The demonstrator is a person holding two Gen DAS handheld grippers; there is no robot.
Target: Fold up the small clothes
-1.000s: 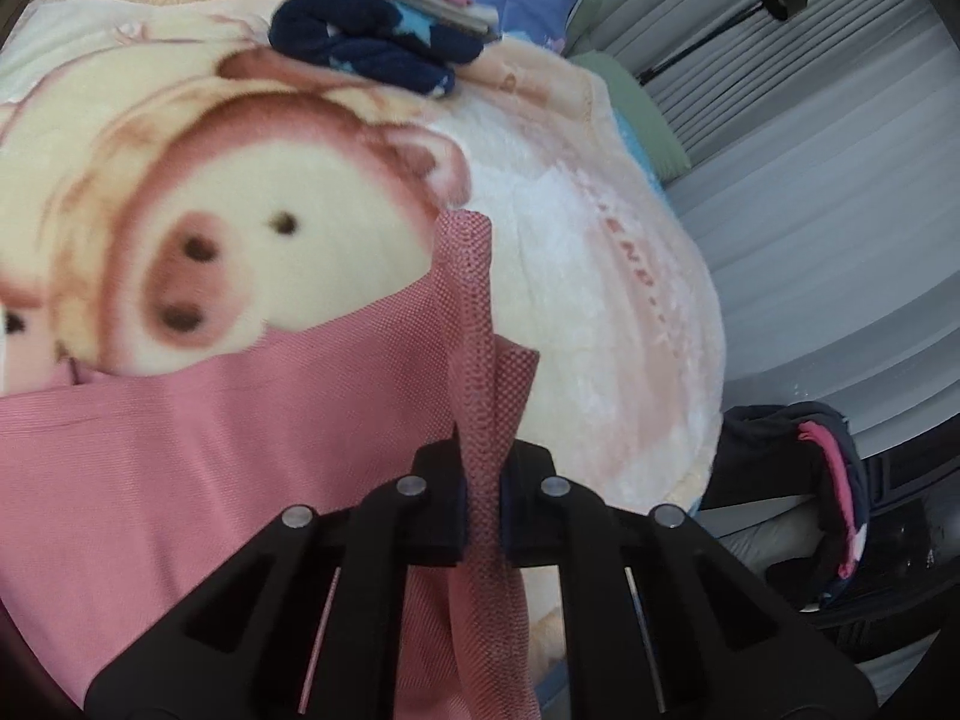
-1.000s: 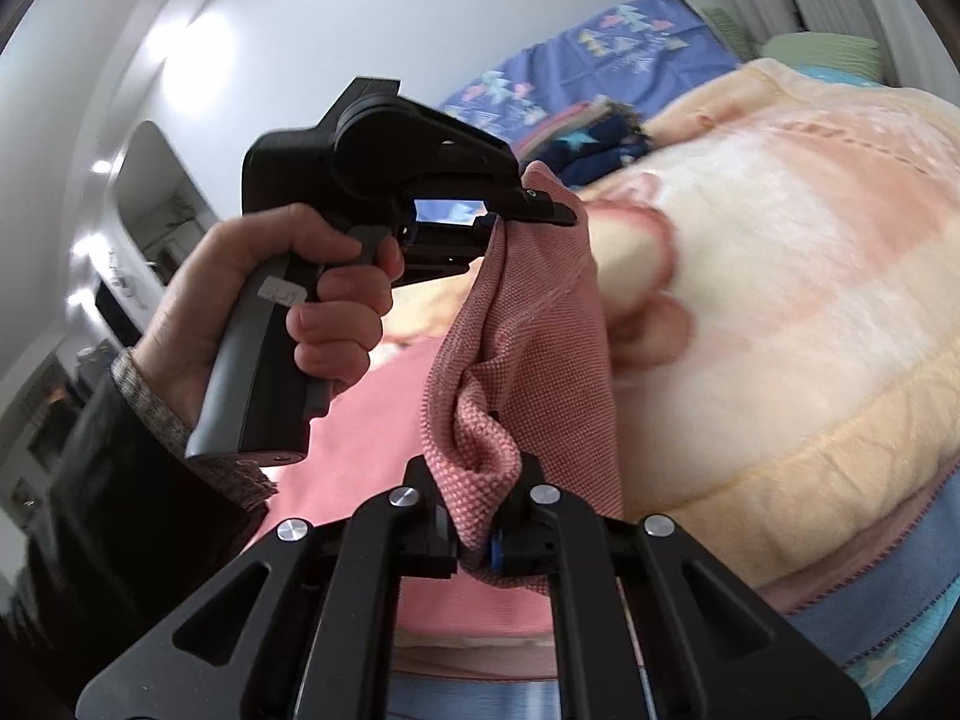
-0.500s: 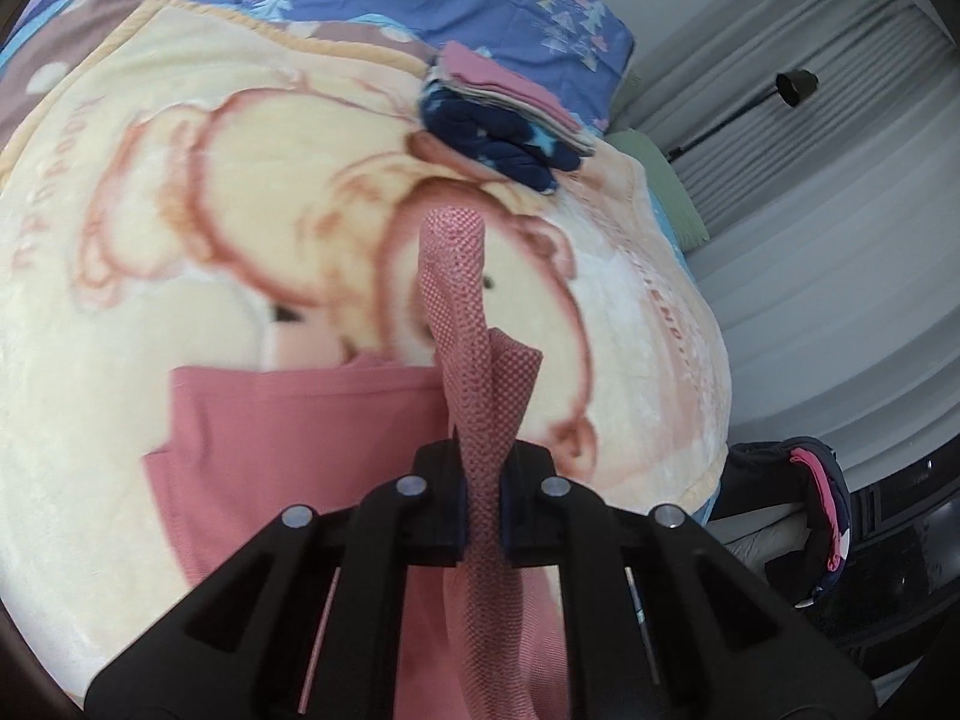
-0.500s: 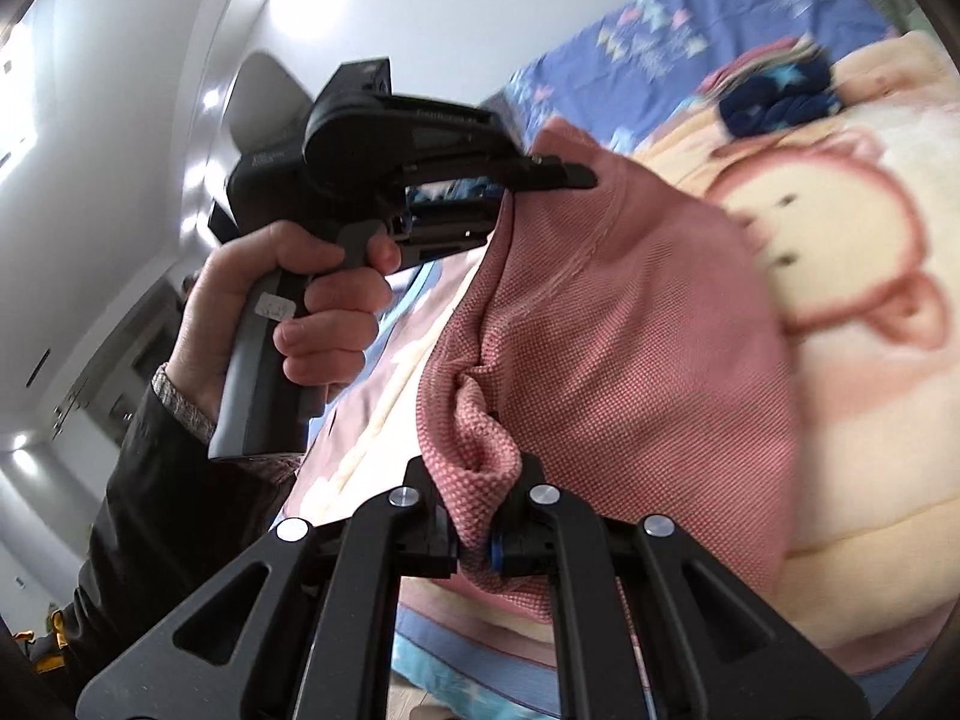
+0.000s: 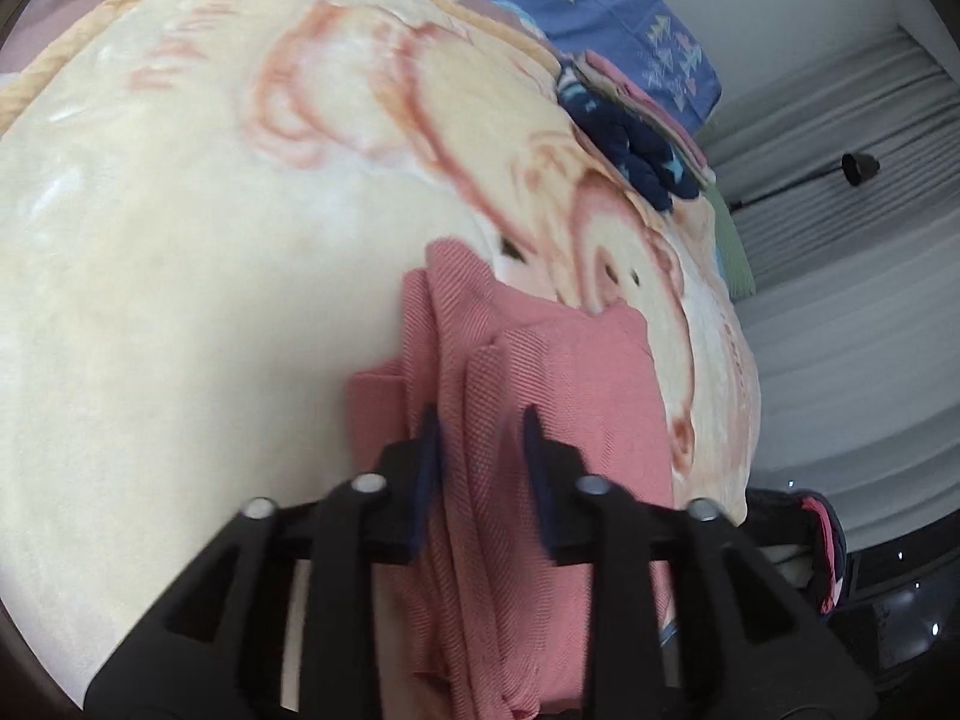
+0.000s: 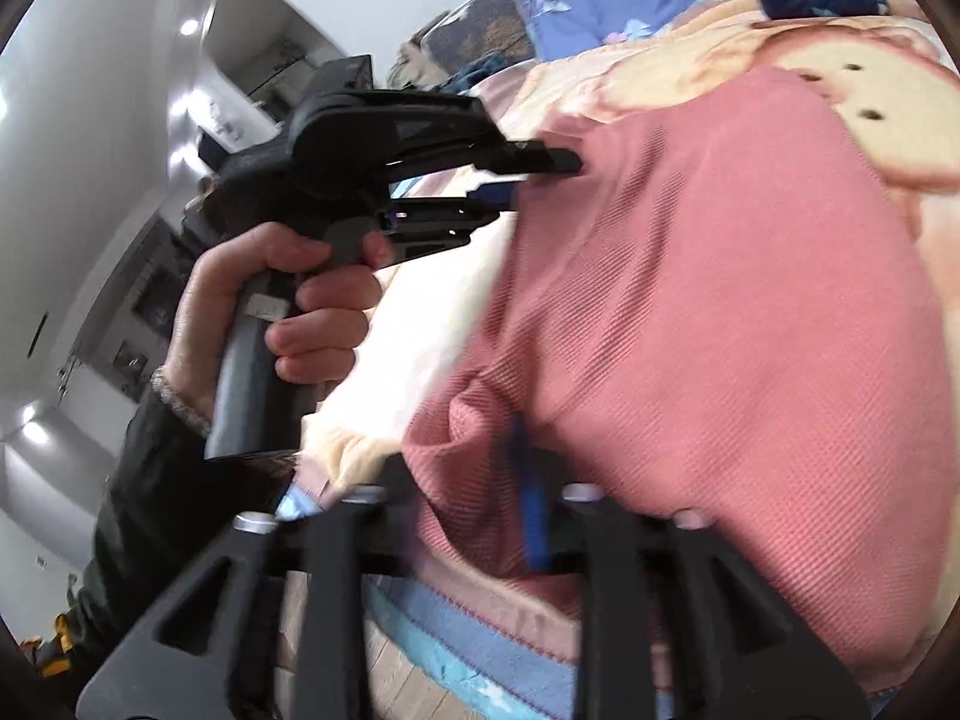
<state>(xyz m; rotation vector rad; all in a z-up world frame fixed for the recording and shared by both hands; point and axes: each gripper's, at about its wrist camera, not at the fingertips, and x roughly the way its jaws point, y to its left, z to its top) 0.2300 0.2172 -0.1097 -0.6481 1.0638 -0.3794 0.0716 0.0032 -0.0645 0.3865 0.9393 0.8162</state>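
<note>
Both black two-finger grippers have swung across and down since a moment ago, carrying the pink waffle-knit garment (image 6: 720, 312) over onto itself on the cream plush blanket printed with a pig (image 5: 210, 240). The left gripper (image 5: 480, 438) has just been opening — its jaws stand parted with a ridge of pink cloth loose between them, not pinched. The right gripper (image 6: 462, 468) has likewise just been opening, a bunched corner lying between its blurred fingers.

Trouble I'd expect: cloth snagging on a pad as a hand withdraws, dragging the fold crooked — or the bunched corner springing up.

Count: two grippers, one pink garment, one stack of folded clothes (image 5: 630, 138) well beyond, one hand (image 6: 270, 312) visible.
</note>
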